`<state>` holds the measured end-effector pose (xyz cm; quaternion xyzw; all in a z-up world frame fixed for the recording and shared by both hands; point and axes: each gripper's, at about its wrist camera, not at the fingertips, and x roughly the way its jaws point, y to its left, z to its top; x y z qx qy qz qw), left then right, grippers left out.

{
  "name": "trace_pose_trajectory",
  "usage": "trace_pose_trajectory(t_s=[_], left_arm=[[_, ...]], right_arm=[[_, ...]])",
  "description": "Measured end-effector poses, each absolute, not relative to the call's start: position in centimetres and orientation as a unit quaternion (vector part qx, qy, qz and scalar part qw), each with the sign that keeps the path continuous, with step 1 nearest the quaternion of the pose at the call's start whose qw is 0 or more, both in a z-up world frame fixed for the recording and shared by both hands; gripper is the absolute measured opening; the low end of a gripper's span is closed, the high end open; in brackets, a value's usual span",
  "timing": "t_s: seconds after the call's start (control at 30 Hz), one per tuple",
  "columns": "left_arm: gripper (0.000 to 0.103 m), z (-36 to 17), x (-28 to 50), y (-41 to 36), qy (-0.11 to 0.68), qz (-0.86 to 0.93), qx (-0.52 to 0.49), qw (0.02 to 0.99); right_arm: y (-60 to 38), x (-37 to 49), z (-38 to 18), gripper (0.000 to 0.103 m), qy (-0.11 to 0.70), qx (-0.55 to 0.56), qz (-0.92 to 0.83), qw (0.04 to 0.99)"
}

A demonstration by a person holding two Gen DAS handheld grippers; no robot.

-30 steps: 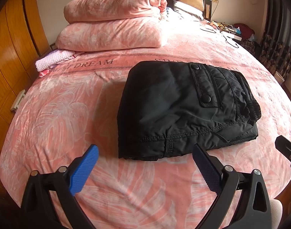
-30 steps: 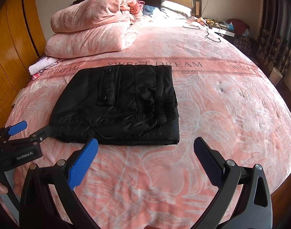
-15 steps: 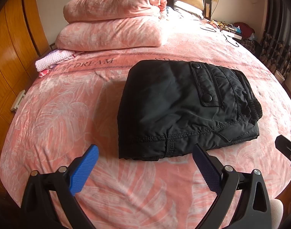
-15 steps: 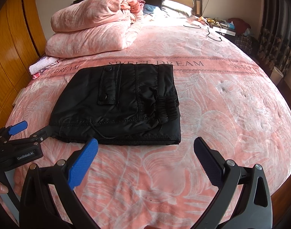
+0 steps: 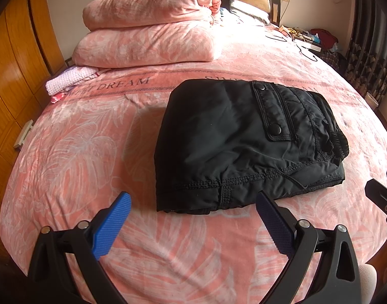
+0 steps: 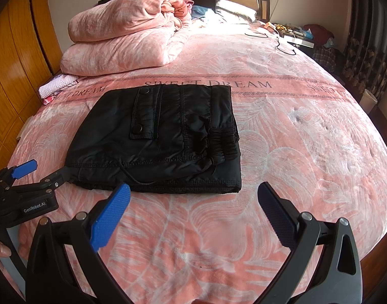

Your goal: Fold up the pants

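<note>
We see black pants on a pink leaf-patterned bedspread lettered "SWEET DREAM", pink folded quilts at eleven o'clock, and blue pads on our black grippers.

The pants are looking like a slick synthetic shell cloth, black with a faint sheen, heavy topstitching along the seams and a couple of smooth dull snaps on the pocket flap. The bedspread is showing up as fuzzy pink fleece, totally matt, and the folded comforter at the head-end left corner is looking like the same plush stuff. A pale knit cloth is sitting by the left edge, nubby texture. Wardrobe is coming across as glossy varnished wood. Both grippers, left gripper and right gripper, are wearing matt black plastic arms, ribbed blue pads and shiny metal rivets.
</note>
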<state>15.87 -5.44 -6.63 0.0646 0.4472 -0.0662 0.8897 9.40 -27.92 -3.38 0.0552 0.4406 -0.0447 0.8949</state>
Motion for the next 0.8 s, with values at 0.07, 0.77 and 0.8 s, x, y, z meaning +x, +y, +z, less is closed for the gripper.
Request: trace_pose_trajectory(t_s=[0.07, 0.77, 0.8], left_arm=[[0.099, -6.63, 15.86, -5.39, 0.446, -0.067, 0.065, 0.890], [0.099, -6.34, 15.58, -5.52, 0.443, -0.066, 0.061, 0.892], [0.099, -6.32, 15.57, -5.52, 0.443, -0.066, 0.061, 0.892]], right_arm=[[-27.92, 9.40, -3.39, 0.100, 0.441, 0.056, -0.044, 0.895], [-28.13, 9.63, -4.03, 0.100, 0.446, 0.062, -0.041, 0.892], [-28.17, 9.67, -4.02, 0.100, 0.447, 0.062, -0.041, 0.892]])
